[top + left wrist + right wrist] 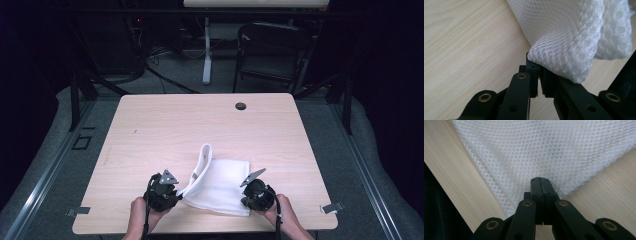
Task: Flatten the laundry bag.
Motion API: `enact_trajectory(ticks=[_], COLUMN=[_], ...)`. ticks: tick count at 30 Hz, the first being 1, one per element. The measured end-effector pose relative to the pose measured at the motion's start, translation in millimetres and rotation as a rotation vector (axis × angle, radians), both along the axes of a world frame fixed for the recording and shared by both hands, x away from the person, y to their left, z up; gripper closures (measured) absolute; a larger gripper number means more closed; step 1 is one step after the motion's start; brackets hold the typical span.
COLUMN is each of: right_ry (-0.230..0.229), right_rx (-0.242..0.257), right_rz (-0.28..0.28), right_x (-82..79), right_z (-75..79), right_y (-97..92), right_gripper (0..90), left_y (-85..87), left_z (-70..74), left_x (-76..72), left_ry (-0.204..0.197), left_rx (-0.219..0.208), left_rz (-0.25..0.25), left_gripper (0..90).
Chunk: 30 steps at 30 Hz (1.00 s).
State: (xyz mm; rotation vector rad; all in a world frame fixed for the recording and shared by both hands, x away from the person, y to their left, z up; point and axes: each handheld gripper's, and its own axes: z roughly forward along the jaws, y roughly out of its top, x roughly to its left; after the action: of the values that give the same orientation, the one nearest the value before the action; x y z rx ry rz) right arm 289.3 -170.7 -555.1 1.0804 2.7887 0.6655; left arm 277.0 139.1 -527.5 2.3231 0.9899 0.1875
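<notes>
White mesh cloth (220,185) lies folded on the near half of the desk (165,125), between the two tools. Its left edge is lifted into a raised loop. Left tool (179,194) is clamped on that lifted near-left corner; in the left gripper view the mesh (564,60) bulges out over the closed jaws. Right tool (246,199) is clamped on the near-right corner, which stays flat on the desk (599,192). A hand (142,212) holds each tool from the near edge.

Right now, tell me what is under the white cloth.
The white cloth lies on the wooden table; bare wood shows all around it. Its left edge is lifted in the left gripper. Whatever lies beneath the flat folded part is covered.
</notes>
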Motion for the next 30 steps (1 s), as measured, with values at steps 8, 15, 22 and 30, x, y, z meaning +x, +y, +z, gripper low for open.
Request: enact_trajectory(ticks=[8, 15, 22, 30], right_ry=[-0.005, -0.012, -0.013, -0.001], right_rx=[0.0, -0.001, 0.005, 0.015], right_rz=[-0.003, -0.003, 0.005, -0.017], right_x=[2.0, 3.0, 7.8, 10.4], right_z=[-0.1, -0.2, -0.3, 4.0], right_y=[-1.8, -2.8, -10.8, -17.1], right_gripper=[90.0, 90.0, 90.0, 82.2], left_y=[2.7, 6.2, 17.9, 44.4], left_z=[-2.9, -5.9, -4.7, 1.2], left_x=[0.2, -0.1, -2.9, -7.7], left_ry=[0.033, 0.081, 0.139, 0.14], left_rx=[0.03, 0.049, 0.075, 0.043], left_rz=[-0.018, -0.031, -0.028, 0.052], left_gripper=[85.0, 77.7, 50.2, 29.6])
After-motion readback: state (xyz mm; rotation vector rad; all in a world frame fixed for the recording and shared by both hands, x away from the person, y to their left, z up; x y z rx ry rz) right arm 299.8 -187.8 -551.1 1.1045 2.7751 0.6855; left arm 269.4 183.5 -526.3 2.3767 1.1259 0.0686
